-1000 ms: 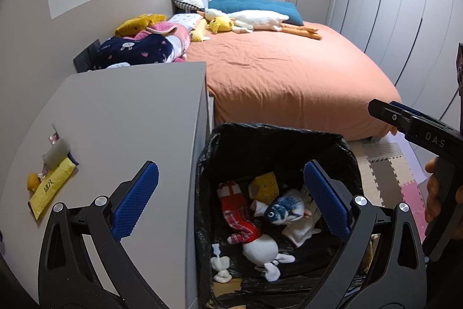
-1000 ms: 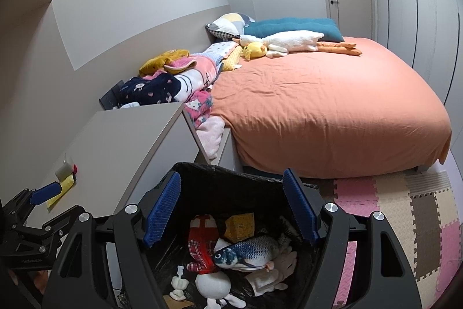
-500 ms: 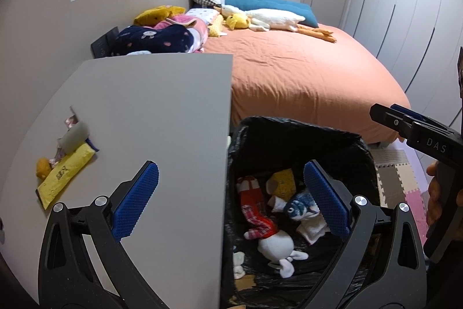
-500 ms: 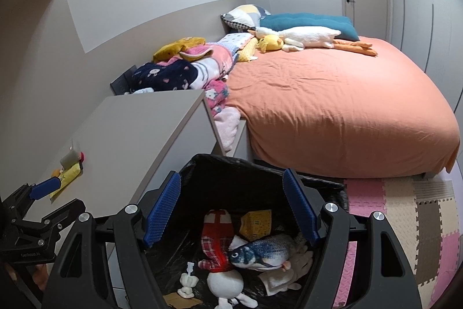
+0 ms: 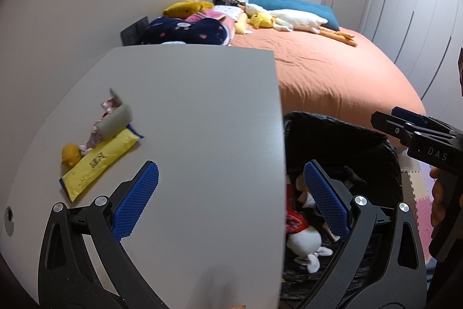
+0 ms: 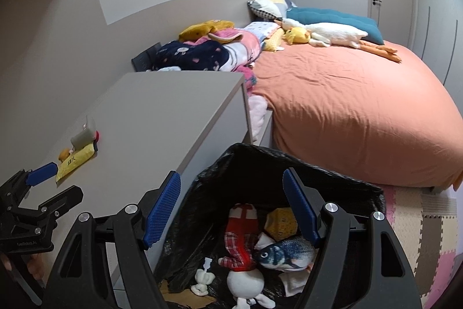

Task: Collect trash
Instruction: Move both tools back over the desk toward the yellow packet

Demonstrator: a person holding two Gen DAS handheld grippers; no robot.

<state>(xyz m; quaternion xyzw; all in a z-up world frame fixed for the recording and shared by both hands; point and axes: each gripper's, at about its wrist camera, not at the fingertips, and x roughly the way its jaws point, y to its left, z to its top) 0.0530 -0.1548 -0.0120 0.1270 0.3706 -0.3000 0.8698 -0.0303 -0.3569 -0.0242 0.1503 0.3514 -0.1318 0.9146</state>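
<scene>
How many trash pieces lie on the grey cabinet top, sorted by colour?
Yellow wrapper: 1
Grey-green wrapper: 1
Small orange-yellow lump: 1
Pink-and-white scrap, partly hidden: 1
Total: 4 on the cabinet top

Black frames, silver screws, ribbed blue fingers (image 5: 136, 200), "DAS" lettering, bare skin.
</scene>
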